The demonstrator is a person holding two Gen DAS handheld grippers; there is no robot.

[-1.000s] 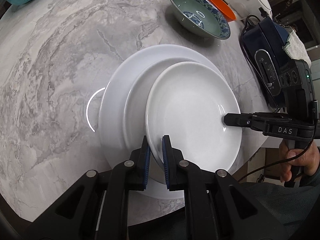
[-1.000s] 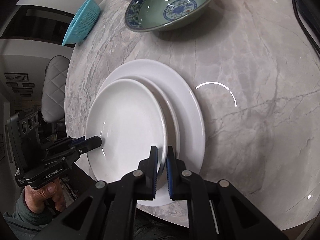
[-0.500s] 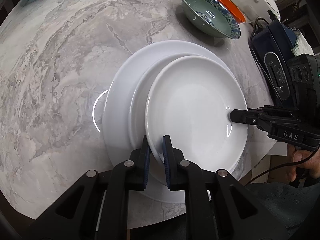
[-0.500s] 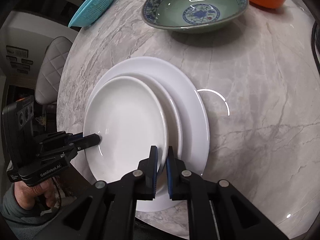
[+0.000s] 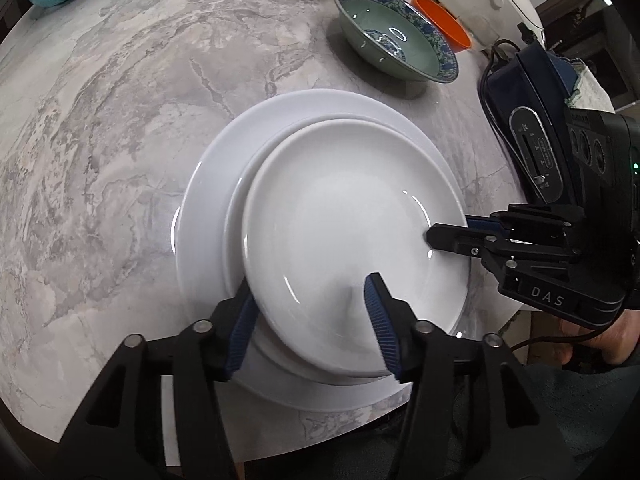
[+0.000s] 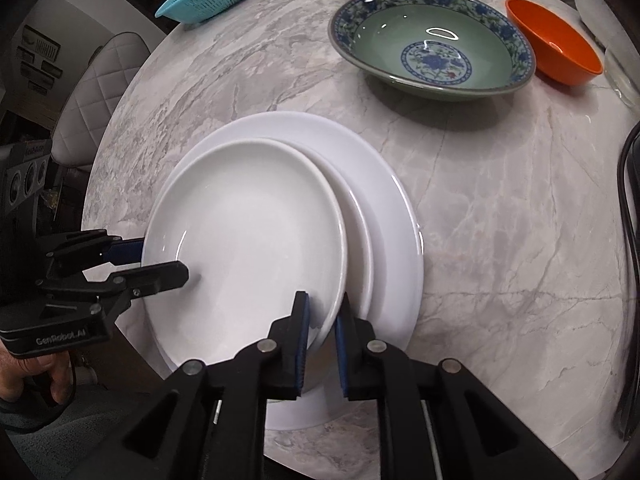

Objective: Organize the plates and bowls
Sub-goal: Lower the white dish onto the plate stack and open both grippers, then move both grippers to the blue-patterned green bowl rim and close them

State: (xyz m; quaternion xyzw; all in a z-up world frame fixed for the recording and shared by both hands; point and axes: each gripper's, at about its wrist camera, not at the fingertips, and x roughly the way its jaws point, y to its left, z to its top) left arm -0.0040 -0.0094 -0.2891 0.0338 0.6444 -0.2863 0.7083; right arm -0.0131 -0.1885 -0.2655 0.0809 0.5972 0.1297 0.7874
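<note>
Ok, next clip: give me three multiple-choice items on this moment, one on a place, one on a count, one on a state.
1. The orange bowl sits: A) beside the patterned bowl B) in the teal basket C) on the plates.
2. White plates in the stack: A) one B) two C) three.
3. The left hand-held gripper is: A) shut on a plate B) open C) out of view.

1 A, the two bowls stand side by side; 2 C, three rims show; 3 B, its fingers stand apart astride the top plate.
</note>
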